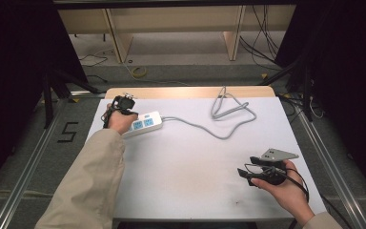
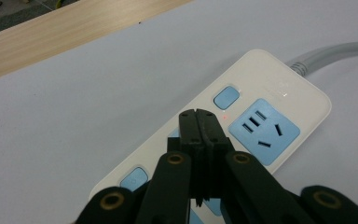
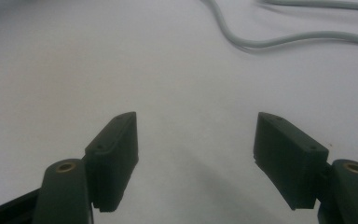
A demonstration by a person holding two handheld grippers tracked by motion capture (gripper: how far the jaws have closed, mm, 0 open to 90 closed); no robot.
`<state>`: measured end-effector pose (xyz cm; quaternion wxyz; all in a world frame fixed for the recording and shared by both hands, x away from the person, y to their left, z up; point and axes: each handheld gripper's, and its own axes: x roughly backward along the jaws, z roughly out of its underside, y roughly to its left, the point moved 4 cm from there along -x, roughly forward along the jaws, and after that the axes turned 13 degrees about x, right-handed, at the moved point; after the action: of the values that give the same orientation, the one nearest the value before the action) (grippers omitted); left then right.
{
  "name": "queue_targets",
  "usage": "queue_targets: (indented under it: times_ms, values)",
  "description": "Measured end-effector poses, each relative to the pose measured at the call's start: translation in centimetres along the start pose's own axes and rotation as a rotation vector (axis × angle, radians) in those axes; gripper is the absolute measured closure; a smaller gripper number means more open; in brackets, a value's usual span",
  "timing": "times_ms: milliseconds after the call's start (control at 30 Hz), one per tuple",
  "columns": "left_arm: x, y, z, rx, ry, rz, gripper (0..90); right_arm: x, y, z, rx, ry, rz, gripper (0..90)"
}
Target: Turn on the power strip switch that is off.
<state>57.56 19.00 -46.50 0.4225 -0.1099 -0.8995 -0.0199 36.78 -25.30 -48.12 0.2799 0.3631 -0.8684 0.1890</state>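
Pressure from the left tool (image 2: 199, 122), clenched tight with nothing between its tips and poised over the power strip (image 2: 242, 126) at the far left of the desk (image 1: 195, 167), could land beside the blue switch (image 2: 226, 97) instead of on it. The light strip may then skid, since the right tool (image 3: 196, 154) rests released at the near right, well apart and unable to steady it.

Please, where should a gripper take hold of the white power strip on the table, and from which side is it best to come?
Probably grip the power strip across its narrow width, on the two long side walls, coming from above. It lies flat, so only those walls offer opposing faces. Choose the end near the grey cable, which the shut left gripper leaves free.
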Motion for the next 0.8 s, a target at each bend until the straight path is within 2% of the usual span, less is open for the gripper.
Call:
queue_targets:
  times_ms: [800]
  values:
    - [-0.72, 0.21, -0.25, -0.012, 0.030, -0.019, 89.8, 0.07, -0.05, 0.00, -0.005, -0.002, -0.001, 31.1]
